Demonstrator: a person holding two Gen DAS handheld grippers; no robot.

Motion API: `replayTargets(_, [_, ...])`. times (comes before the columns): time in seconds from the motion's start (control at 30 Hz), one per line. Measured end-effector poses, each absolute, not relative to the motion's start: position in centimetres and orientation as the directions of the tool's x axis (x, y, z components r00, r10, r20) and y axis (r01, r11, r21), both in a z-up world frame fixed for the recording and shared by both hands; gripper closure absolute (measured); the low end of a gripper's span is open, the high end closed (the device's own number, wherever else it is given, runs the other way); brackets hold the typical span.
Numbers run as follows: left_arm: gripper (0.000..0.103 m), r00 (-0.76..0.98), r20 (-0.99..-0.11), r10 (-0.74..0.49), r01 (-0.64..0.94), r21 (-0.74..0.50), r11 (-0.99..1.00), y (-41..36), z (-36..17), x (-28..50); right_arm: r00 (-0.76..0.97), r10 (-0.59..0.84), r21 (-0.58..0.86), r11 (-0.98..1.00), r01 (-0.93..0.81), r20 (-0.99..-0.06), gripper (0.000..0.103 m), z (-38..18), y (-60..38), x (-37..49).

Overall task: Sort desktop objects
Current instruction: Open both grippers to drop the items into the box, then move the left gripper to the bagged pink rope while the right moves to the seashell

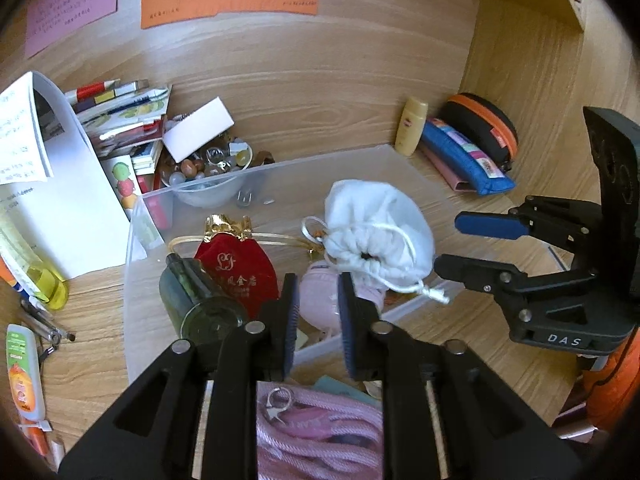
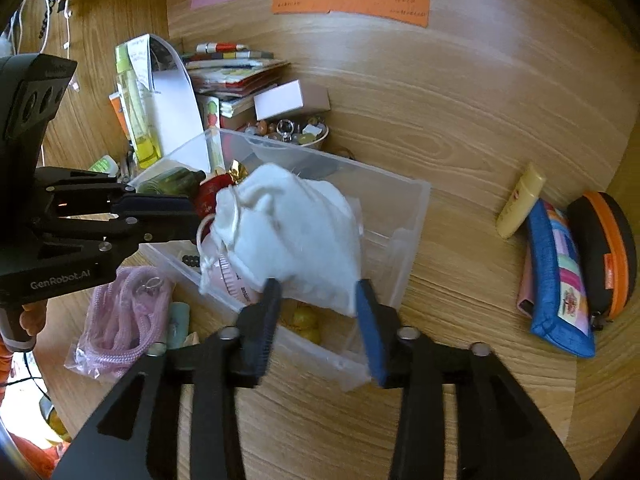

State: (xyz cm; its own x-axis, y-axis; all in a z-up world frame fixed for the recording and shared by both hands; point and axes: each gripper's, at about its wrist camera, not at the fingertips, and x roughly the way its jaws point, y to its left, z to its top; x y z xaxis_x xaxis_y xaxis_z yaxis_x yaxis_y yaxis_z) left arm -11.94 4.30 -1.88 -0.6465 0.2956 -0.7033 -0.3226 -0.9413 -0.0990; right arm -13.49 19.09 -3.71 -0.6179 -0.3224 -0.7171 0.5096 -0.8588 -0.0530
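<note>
A white drawstring pouch [image 1: 376,224] [image 2: 292,236] sits over the clear plastic bin [image 1: 256,184] [image 2: 412,208], apart from both grippers. My right gripper [image 2: 318,292] [image 1: 450,240] is open, its fingers just behind the pouch without touching it. My left gripper [image 1: 318,300] [image 2: 188,216] is open and empty over the bin's near side, above a pink pouch [image 1: 320,300]. In the bin lie a red velvet pouch [image 1: 236,272] with gold trim and a dark green bottle [image 1: 196,300].
A bagged pink rope [image 1: 316,432] [image 2: 120,312] lies in front of the bin. A bowl of beads [image 1: 208,172], books and papers [image 1: 60,184] crowd the left. A yellow tube [image 2: 520,208], blue pencil case [image 2: 560,280] and black-orange case [image 2: 604,252] lie right.
</note>
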Motion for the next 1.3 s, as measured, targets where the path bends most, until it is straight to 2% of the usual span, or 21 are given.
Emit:
replayTargets(0.07, [0.074,-0.659,-0.692,0.294,-0.321,-0.095,-0.942,4.3,-1.5,-11.4,-0.628,-0.328,-0.050,-0.861,0.506,-0.706,0.060,-3.4,19.4,-13.0])
replayTargets(0.2, [0.072,-0.681,-0.670,0.294,-0.320,-0.088,-0.943,3.9,-0.6,-10.1,-0.642,-0.342,-0.035,-0.866,0.498,-0.686,0.055,-2.9,19.9,-12.0])
replayTargets(0.27, [0.059,-0.692,-0.661,0.290,-0.314,-0.086,-0.946,3.6,-0.3,-9.4,-0.649,-0.351,-0.030,-0.866,0.499,-0.675,0.047,-2.8,20.0,-11.5])
replayTargets(0.4, [0.044,-0.720,-0.643,0.260,-0.293,-0.058,-0.954,2.8,0.0,-7.7,-0.675,-0.359,-0.044,-0.864,0.501,-0.644,0.040,-2.1,19.9,-10.1])
replayTargets(0.47, [0.036,-0.727,-0.641,0.246,-0.284,-0.046,-0.958,2.4,0.0,-6.9,-0.679,-0.364,-0.048,-0.861,0.507,-0.637,0.033,-2.0,19.7,-9.7])
replayTargets(0.53, [0.030,-0.730,-0.644,0.228,-0.270,-0.035,-0.962,1.9,-0.3,-6.1,-0.686,-0.365,-0.057,-0.859,0.509,-0.629,0.032,-1.9,19.6,-9.1])
replayTargets(0.63, [0.027,-0.728,-0.652,0.212,-0.260,-0.024,-0.965,1.4,-0.9,-4.8,-0.683,-0.369,-0.061,-0.854,0.517,-0.630,0.031,-2.2,19.4,-8.4])
replayTargets(0.73, [0.017,-0.723,-0.663,0.193,-0.249,-0.010,-0.968,1.0,-1.7,-3.6,-0.670,-0.373,-0.050,-0.851,0.522,-0.642,0.031,-2.7,19.5,-8.1])
replayTargets(0.87, [0.015,-0.707,-0.686,0.169,-0.229,-0.003,-0.973,0.3,-3.0,-2.2,-0.652,-0.376,-0.028,-0.854,0.520,-0.659,0.026,-3.5,19.9,-8.0])
replayTargets(1.0, [0.014,-0.679,-0.708,0.197,-0.225,-0.054,-0.973,-0.6,-4.1,-0.7,-0.635,-0.381,-0.006,-0.855,0.519,-0.672,0.025,-4.2,20.3,-7.6])
replayTargets(1.1, [0.008,-0.663,-0.715,0.222,-0.241,-0.078,-0.967,-0.3,-4.8,0.2,-0.624,-0.379,0.004,-0.857,0.516,-0.684,0.025,-4.7,20.6,-7.4])
replayTargets(1.3, [0.008,-0.602,-0.764,0.233,-0.277,-0.073,-0.958,1.4,-7.4,0.5,-0.593,-0.385,0.036,-0.857,0.514,-0.707,0.024,-5.8,21.0,-7.0])
